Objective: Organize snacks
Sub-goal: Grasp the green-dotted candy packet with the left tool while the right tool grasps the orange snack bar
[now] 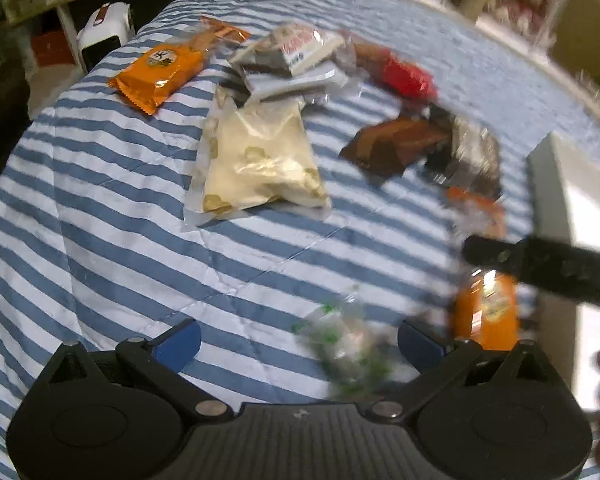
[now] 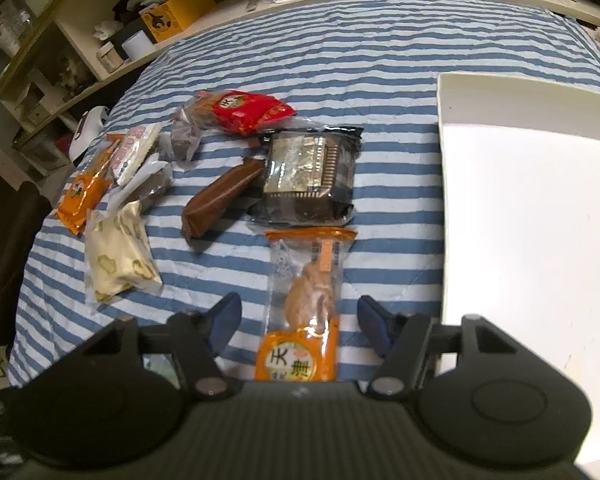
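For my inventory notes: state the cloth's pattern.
Blue and white stripes on the cloth; clearest in the right wrist view.

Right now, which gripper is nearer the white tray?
Right. The right gripper is open just beside the white tray; the left gripper, also open, sits farther away, beyond the right gripper.

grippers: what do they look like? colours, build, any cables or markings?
Both match: the left gripper and the right gripper have a matte black body with a ribbed centre panel, round black housings each side, black linkage arms on silver pivot pins, and blue fingertip pads. No cables or markings show. No sleeves are visible.
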Action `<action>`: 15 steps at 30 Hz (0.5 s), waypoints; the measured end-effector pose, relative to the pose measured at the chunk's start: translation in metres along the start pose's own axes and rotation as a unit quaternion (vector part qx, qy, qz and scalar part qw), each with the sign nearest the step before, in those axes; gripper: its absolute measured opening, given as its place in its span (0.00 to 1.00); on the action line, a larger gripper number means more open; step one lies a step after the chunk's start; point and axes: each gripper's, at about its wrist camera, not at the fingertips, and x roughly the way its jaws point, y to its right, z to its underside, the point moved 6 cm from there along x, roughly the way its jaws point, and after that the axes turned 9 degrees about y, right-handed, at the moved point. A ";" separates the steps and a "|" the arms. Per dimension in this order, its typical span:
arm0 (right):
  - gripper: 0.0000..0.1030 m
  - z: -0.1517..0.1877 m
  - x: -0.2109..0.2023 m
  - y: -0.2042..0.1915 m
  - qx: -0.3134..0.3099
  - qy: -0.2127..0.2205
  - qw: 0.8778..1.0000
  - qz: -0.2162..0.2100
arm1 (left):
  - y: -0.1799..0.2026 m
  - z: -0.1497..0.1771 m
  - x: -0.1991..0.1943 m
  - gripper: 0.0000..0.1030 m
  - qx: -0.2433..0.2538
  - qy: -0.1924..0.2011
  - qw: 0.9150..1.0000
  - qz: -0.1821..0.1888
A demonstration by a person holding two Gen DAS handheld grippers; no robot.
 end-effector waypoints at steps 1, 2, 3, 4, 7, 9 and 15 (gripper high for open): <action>0.65 0.000 0.000 -0.001 -0.001 -0.001 1.000 -0.002 | -0.002 0.002 0.003 1.00 0.011 -0.004 1.000 -0.009; 0.65 0.001 -0.001 -0.003 -0.002 -0.002 1.000 -0.006 | -0.004 0.004 0.005 1.00 0.021 -0.006 1.000 -0.017; 0.65 0.001 -0.001 -0.004 -0.002 -0.002 1.000 -0.010 | -0.006 0.007 0.007 1.00 0.034 -0.010 0.999 -0.027; 0.65 0.002 -0.002 -0.006 -0.003 -0.003 1.000 -0.012 | -0.009 0.009 0.006 1.00 0.045 -0.012 0.998 -0.035; 0.65 0.005 -0.001 -0.009 -0.014 -0.008 1.000 -0.003 | -0.014 0.015 0.003 1.00 0.083 -0.007 0.995 -0.053; 0.64 0.009 -0.001 -0.010 -0.027 -0.011 1.000 0.009 | -0.017 0.020 0.000 1.00 0.098 -0.004 0.993 -0.063; 0.61 0.021 0.008 -0.021 -0.105 -0.021 0.992 0.060 | -0.027 0.022 0.007 1.00 0.088 -0.021 0.995 -0.030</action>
